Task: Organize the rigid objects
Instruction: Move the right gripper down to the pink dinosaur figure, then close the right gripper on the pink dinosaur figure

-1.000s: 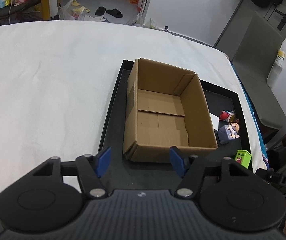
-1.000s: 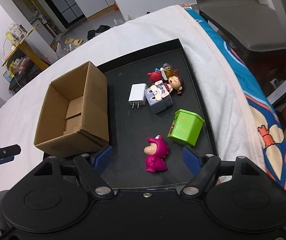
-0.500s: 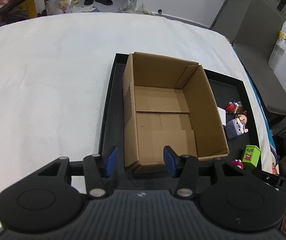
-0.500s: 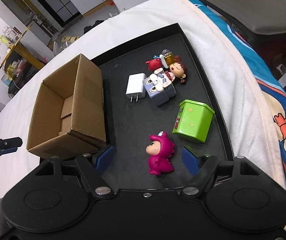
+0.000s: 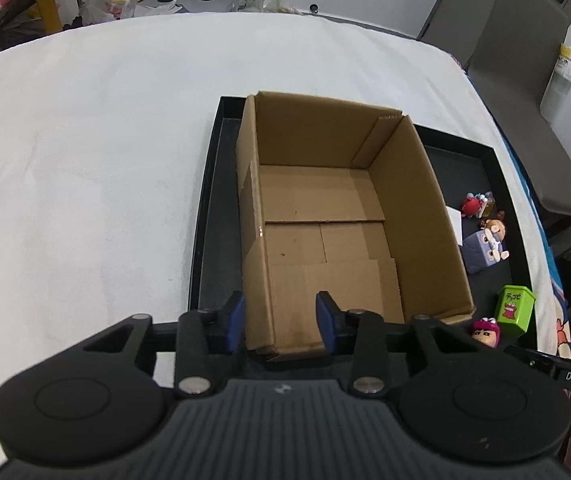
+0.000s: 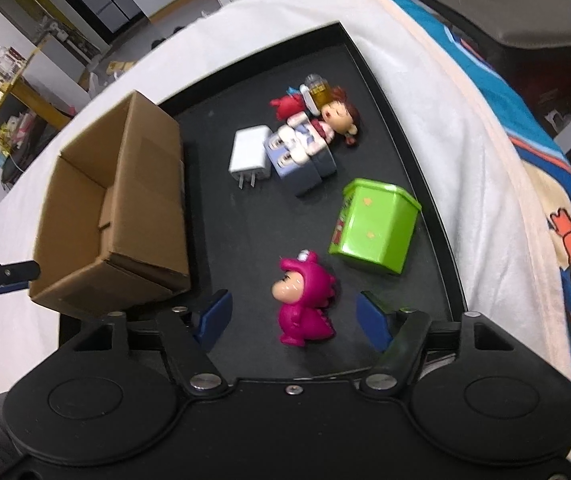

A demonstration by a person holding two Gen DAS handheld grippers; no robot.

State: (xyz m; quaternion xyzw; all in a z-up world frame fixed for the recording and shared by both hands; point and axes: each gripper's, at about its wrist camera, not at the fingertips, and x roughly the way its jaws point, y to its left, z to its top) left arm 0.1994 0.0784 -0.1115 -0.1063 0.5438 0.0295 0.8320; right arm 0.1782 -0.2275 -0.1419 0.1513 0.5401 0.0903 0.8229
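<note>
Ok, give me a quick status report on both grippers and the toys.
Left gripper open, straddling brown cardboard box near corner. Right gripper open around pink dinosaur figurine, not gripped. Green plastic box close alongside. Cardboard box empty.

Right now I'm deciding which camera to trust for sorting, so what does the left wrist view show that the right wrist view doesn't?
Only the left wrist view shows the cardboard box's whole bare floor, with the open left hand-held gripper straddling its near corner.

Only the right wrist view shows the white charger in full and the pink figurine whole, standing between the open right hand-held gripper's fingers.

Both show the black tray, the box, the green container, the grey-blue block toy and the small figures behind it.
</note>
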